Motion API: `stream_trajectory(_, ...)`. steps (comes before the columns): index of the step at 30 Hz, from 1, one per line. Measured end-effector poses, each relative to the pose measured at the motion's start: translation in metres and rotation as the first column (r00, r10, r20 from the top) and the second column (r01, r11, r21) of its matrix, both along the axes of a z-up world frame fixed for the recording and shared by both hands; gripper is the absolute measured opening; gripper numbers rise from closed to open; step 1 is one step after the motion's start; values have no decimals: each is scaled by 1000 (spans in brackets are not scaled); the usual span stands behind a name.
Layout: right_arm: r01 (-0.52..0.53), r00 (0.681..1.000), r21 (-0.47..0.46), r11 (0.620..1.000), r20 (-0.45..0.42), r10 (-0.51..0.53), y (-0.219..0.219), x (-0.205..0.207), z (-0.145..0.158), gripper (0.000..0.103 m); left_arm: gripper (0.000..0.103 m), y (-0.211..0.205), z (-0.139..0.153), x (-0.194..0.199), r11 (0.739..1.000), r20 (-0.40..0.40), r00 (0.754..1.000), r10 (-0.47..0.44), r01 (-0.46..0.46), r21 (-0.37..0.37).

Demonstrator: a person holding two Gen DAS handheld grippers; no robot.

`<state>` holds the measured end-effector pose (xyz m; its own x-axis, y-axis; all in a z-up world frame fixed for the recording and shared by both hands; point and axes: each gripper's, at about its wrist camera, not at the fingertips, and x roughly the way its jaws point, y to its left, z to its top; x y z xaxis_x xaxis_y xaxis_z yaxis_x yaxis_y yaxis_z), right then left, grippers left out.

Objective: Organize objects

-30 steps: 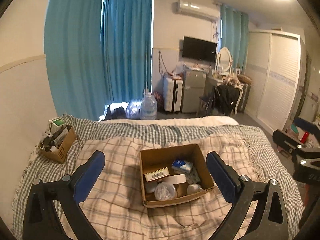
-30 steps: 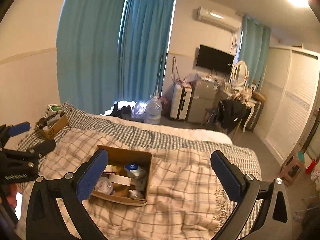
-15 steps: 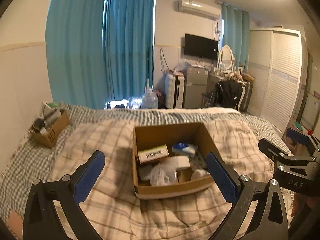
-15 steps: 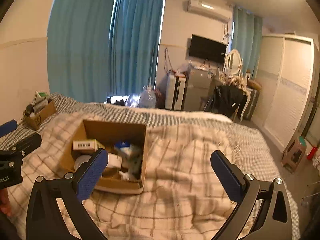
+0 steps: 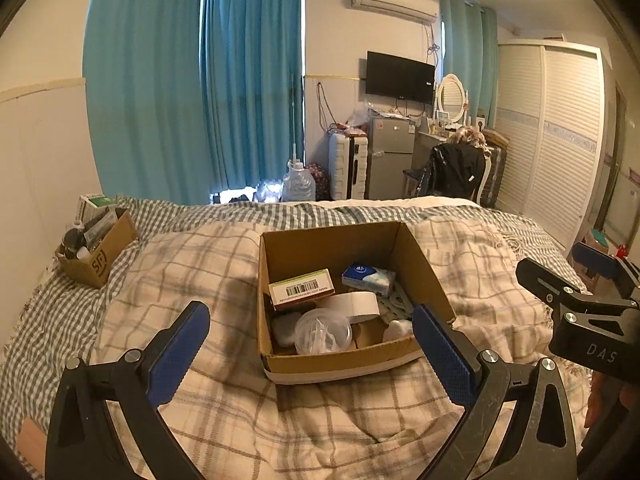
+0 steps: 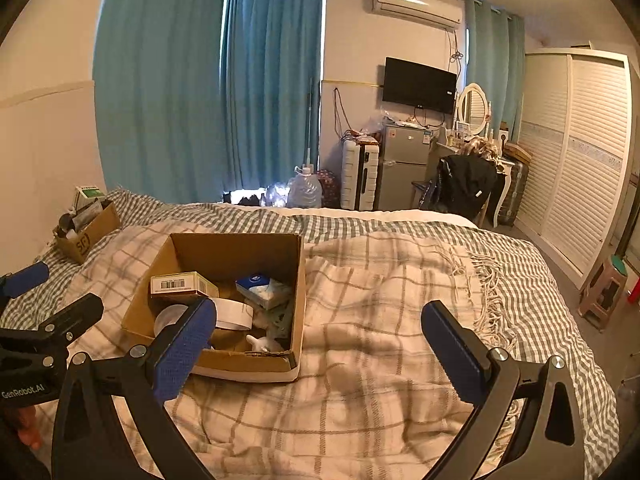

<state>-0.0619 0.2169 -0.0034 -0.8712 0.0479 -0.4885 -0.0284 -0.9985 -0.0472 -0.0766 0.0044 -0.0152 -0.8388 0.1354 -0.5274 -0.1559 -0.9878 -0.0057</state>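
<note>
An open cardboard box sits on the plaid blanket in the middle of the bed; it also shows in the right wrist view. Inside lie a barcoded carton, a blue tissue pack, a white tape roll and a clear round tub. My left gripper is open and empty, just in front of the box. My right gripper is open and empty, over the blanket to the right of the box.
A smaller cardboard box with bottles and cartons stands at the bed's far left by the wall. The plaid blanket covers the bed's middle. Beyond the bed are a water jug, a suitcase and a fridge. A stool stands at the right.
Both grippers have moved forward and lower toward the cardboard box, which now looks larger and nearer. Both jaws stay open.
</note>
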Motion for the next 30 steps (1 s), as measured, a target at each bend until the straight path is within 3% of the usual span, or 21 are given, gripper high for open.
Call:
stream_trajectory(23, -8, 1000, 21, 1000, 6, 8, -4, 1, -3, 103, 103, -10, -8, -7, 999, 48, 998, 41, -42, 27)
stream_trajectory(30, -8, 1000, 29, 1000, 15, 7, -6, 0, -5, 103, 103, -9, -10, -7, 999, 51, 997, 50, -50, 5)
